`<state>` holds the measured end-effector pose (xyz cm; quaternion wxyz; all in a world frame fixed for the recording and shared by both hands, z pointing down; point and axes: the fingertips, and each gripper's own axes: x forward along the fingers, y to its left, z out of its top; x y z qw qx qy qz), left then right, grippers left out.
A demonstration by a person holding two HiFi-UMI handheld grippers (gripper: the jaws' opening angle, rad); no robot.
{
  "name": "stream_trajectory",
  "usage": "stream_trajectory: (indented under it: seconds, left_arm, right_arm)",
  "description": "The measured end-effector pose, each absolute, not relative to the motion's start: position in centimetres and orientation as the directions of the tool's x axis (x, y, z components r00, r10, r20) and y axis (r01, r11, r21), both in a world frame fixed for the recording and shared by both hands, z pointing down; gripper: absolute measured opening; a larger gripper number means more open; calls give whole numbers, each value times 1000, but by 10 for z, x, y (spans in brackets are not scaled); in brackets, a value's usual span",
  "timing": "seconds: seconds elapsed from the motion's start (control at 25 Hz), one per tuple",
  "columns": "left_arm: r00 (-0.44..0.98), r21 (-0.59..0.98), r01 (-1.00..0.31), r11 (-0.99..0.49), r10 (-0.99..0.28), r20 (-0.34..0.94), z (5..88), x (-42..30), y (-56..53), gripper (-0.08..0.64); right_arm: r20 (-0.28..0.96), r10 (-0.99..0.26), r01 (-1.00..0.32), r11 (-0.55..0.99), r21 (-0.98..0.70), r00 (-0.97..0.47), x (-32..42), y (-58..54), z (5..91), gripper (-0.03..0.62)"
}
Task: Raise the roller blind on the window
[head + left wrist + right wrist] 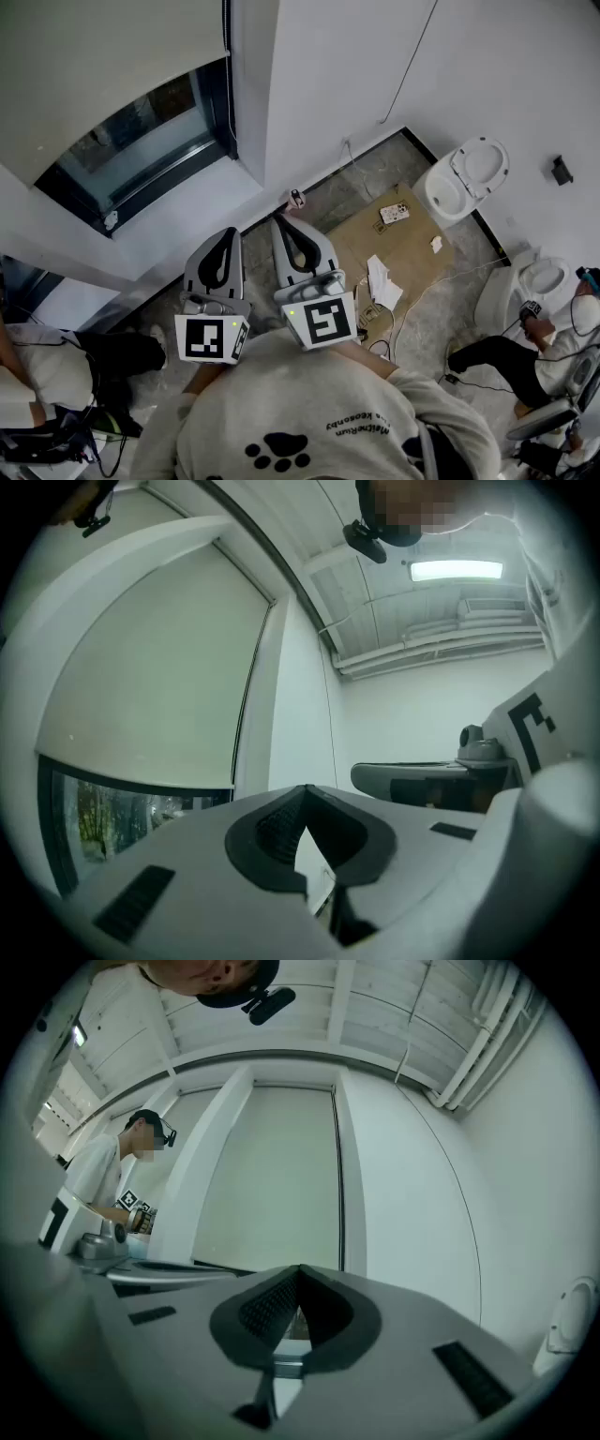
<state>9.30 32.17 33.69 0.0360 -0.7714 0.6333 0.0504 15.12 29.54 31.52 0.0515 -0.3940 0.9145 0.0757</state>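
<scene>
At the window (141, 141): roller blind (94, 66) covers most of the glass, a strip bare beneath.
Left gripper (228, 234): jaws clenched, empty, apart from the blind.
Right gripper (283, 223): jaws clenched, empty, just beside the left.

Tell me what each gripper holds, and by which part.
Nothing is held. The left gripper and the right gripper are both shut on nothing; neither touches the roller blind.

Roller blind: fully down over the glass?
No, bare window glass shows below the bottom edge of the roller blind.
</scene>
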Motion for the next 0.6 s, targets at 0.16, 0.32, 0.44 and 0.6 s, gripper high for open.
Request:
stream_trajectory:
  seconds: [0.16, 0.32, 0.44, 0.6]
  left_arm:
    - [182, 2, -983, -183, -975, -127, 334, 108, 327, 6]
    - [171, -4, -985, -172, -977, -127, 335, 119, 329, 6]
    - [168, 2, -986, -169, -978, -126, 340, 122, 329, 6]
    - [170, 3, -985, -172, -977, -131, 344, 120, 325, 6]
  right_arm:
    - [-156, -702, -717, 691, 91, -695, 165, 300, 314, 9]
    - [-161, -691, -707, 702, 83, -705, 172, 300, 316, 9]
    - [-156, -680, -695, 715, 74, -717, 173, 300, 321, 9]
    - [-146, -670, -683, 727, 73, -728, 172, 297, 330, 9]
